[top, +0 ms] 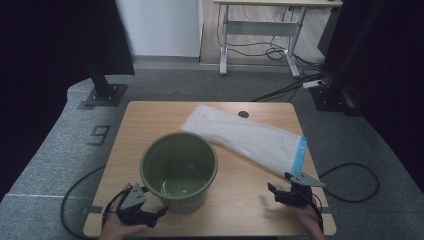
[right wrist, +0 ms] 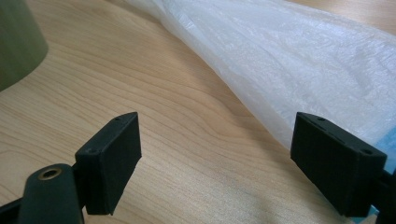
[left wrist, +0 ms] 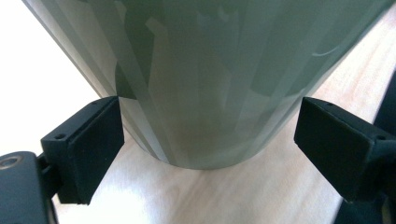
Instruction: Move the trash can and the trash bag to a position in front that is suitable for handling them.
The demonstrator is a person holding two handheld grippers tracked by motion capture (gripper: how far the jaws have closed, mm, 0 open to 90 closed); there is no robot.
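A green bucket [top: 179,170] stands upright on the desk [top: 150,120] between the left gripper's [top: 161,212] wide fingers, the right gripper [top: 280,188] wide-open beside a white bag [top: 245,137].

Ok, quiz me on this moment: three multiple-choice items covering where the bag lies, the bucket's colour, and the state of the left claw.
1. Where does the white translucent plastic bag lie?
A. inside the bucket
B. flat on the light wooden table, behind and to the right of the bucket
C. on the floor

2. What colour is the round plastic bucket?
A. olive green
B. red
C. blue

3. How is the left claw?
A. shut on the bag
B. shut on nothing
C. open, its jaws either side of the bucket's base

Answers: 1 B, the high view shows it spread on the tabletop; 2 A, its wall and inside are olive; 3 C, the left gripper view shows the jaws wide apart.
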